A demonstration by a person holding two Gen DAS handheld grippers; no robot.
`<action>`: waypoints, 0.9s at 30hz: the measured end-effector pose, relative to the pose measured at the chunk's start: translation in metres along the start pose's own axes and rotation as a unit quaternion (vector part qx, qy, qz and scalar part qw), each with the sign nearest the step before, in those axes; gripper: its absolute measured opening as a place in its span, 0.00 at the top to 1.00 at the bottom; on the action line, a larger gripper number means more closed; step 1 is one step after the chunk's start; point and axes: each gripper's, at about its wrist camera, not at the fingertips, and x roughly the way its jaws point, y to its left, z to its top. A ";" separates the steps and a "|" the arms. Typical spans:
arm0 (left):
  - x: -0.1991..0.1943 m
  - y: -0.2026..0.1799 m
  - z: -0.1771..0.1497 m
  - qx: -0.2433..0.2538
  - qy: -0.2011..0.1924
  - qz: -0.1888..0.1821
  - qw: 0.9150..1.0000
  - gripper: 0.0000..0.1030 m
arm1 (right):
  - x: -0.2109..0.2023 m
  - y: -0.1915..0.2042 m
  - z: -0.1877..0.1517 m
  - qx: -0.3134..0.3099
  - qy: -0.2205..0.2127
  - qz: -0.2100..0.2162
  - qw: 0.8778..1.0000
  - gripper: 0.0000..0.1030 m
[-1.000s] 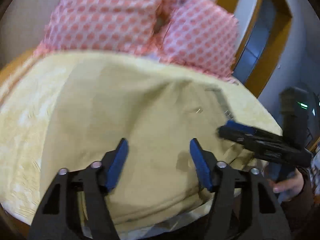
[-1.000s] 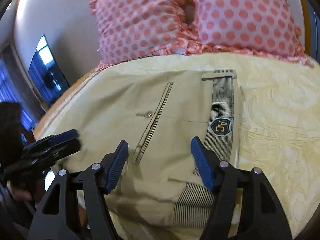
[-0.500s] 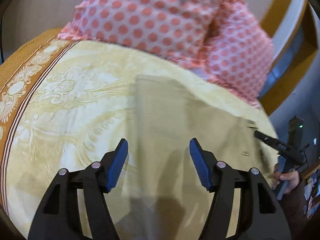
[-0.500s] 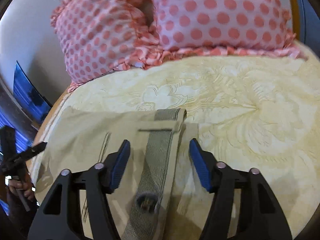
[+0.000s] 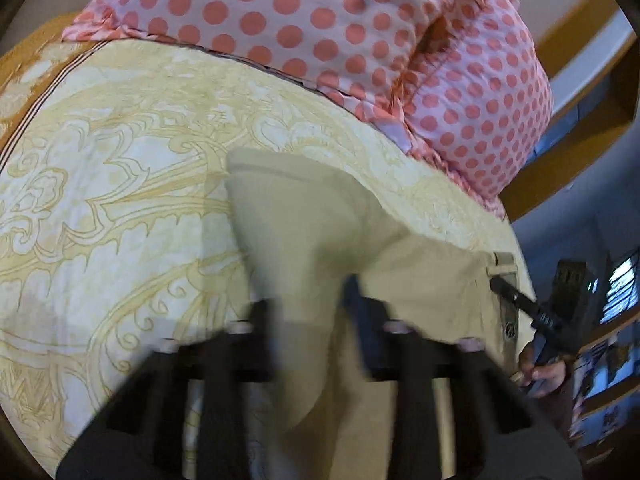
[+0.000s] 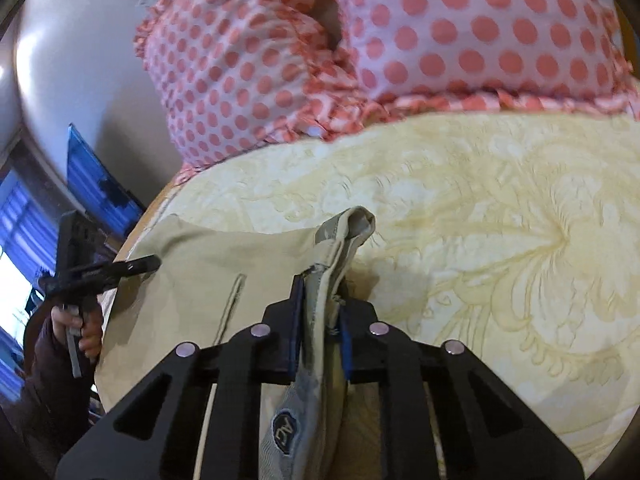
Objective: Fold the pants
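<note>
Khaki pants [image 5: 320, 240] lie on a yellow patterned bedspread [image 5: 120, 184]. In the left wrist view my left gripper [image 5: 308, 332] is blurred, its jaws narrowed around the pants' left edge with cloth between them. In the right wrist view my right gripper [image 6: 320, 312] is shut on the striped waistband [image 6: 344, 232] of the pants [image 6: 224, 256], which bunches up between the pads. The AC patch [image 6: 285, 428] shows below the jaws. Each gripper shows in the other's view, the right one [image 5: 520, 304] and the left one [image 6: 120, 268].
Two pink polka-dot pillows [image 5: 320, 20] [image 6: 440, 32] lie at the head of the bed behind the pants. The bedspread [image 6: 500, 220] stretches right of the waistband. A wooden frame [image 5: 568, 128] and a window [image 6: 24, 240] lie beyond the bed's edges.
Both grippers moved forward and apart to the pants' two ends. Both closed from wide open; the right one took hold of the waistband, the left one narrowed on the left edge.
</note>
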 end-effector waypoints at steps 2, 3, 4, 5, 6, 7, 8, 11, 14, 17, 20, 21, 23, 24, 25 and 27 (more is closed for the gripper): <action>-0.006 -0.003 0.005 0.002 -0.005 -0.014 1.000 0.91 | -0.004 0.001 0.004 -0.002 -0.005 0.007 1.000 0.86; -0.007 -0.007 0.010 0.011 -0.007 -0.010 1.000 0.91 | -0.004 0.002 0.009 -0.002 -0.007 0.012 1.000 0.86; -0.007 -0.010 0.014 0.018 -0.008 -0.004 1.000 0.92 | -0.004 0.002 0.015 -0.004 -0.007 0.012 1.000 0.86; -0.003 -0.015 0.022 0.026 -0.012 0.003 1.000 0.92 | -0.001 0.001 0.025 -0.003 -0.010 0.007 1.000 0.86; -0.002 -0.016 0.027 0.029 -0.015 0.007 0.999 0.92 | 0.001 -0.001 0.033 -0.001 -0.014 0.004 1.000 0.86; 0.004 -0.021 0.040 0.036 -0.022 0.017 0.999 0.92 | 0.003 -0.003 0.043 0.000 -0.019 0.000 1.000 0.86; 0.009 -0.024 0.049 0.041 -0.028 0.024 0.998 0.92 | 0.006 -0.005 0.053 0.002 -0.026 -0.006 1.000 0.86; 0.033 -0.027 0.081 0.051 -0.042 0.050 0.997 0.92 | 0.023 -0.017 0.083 0.006 -0.038 -0.024 0.999 0.86; 0.064 -0.021 0.099 0.056 -0.036 0.092 0.994 0.87 | 0.054 -0.035 0.094 0.024 -0.013 -0.055 0.998 0.86; 0.074 -0.021 0.097 0.063 -0.037 0.121 0.990 0.76 | 0.065 -0.036 0.089 0.017 0.007 -0.094 0.995 0.78; 0.049 -0.032 0.086 0.085 -0.068 0.160 0.981 0.65 | 0.043 -0.026 0.086 0.003 -0.006 -0.134 0.991 0.61; 0.039 -0.036 0.080 0.093 -0.078 0.170 0.978 0.60 | 0.030 -0.020 0.082 -0.004 -0.019 -0.131 0.991 0.48; 0.012 -0.047 0.061 0.098 -0.100 0.156 0.978 0.48 | 0.014 -0.007 0.073 -0.016 -0.032 -0.095 0.995 0.43; 0.003 -0.049 0.055 0.098 -0.104 0.141 0.980 0.47 | 0.012 -0.003 0.069 -0.017 -0.026 -0.079 0.996 0.43; -0.003 -0.054 0.045 0.097 -0.103 0.113 0.983 0.44 | 0.013 0.000 0.065 -0.016 -0.016 -0.060 0.998 0.43; -0.002 -0.059 0.031 0.089 -0.074 0.060 0.991 0.39 | 0.026 0.001 0.056 0.004 0.020 -0.033 0.999 0.42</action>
